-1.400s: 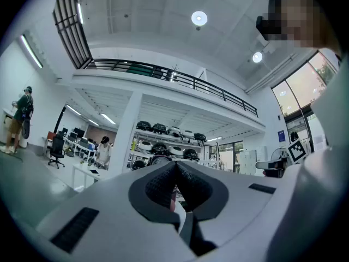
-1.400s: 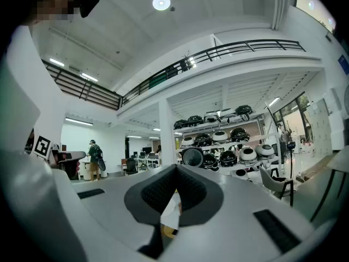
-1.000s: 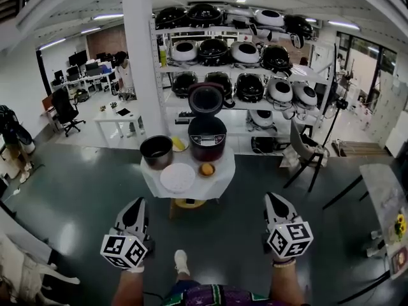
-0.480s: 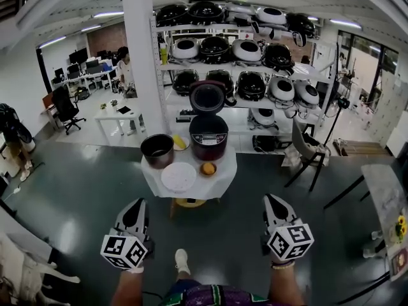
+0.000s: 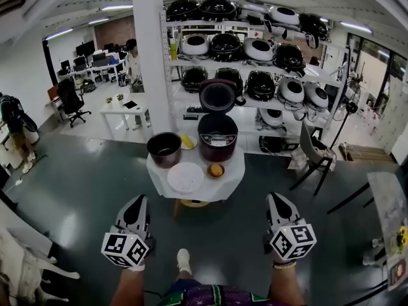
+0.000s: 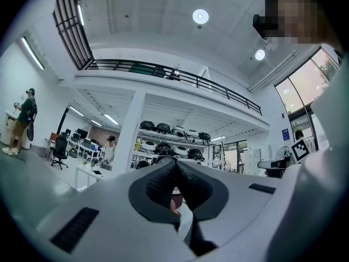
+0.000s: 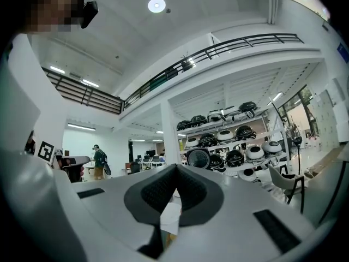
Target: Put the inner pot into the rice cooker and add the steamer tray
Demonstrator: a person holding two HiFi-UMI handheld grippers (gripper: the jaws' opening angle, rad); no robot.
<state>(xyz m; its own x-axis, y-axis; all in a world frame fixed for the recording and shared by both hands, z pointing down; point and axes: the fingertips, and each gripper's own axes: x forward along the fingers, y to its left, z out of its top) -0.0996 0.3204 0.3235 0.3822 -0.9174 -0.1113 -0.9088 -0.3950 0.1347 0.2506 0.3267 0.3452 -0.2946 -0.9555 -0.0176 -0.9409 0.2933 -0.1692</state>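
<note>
**Desk:** What has moved since a second ago?

**Photographer:** The table (image 5: 233,171) sits closer and a little further right in the head view. The person has stepped towards it, with both grippers carried in the same pose.

**Desk:** How do the claws stand?

**Photographer:** Nearest the camera, the left gripper (image 5: 136,203) and the right gripper (image 5: 275,199) point ahead over the dark floor. Each has its jaws pressed together on nothing, and both are well short of the table.

**Desk:** Where are the task's things?

**Photographer:** The white tray (image 5: 185,178) lies flat at the table's near edge, with a small orange thing (image 5: 217,169) just to its right. Behind them the pot (image 5: 164,149) stands upright and empty at far left. The cooker (image 5: 217,144) is beside it at far right, its lid (image 5: 217,95) raised. Nothing is loaded yet. A shelf (image 5: 255,50) of more cookers stands beyond.

**Desk:** What could go wrong from here?

**Photographer:** The pot is probably the main risk. With its thin rim pinched on one side only, it may swing or slip. The tray lies flat near the edge, so a jaw nudging under it could shove it off. The raised lid could also be knocked as the pot goes in.
</note>
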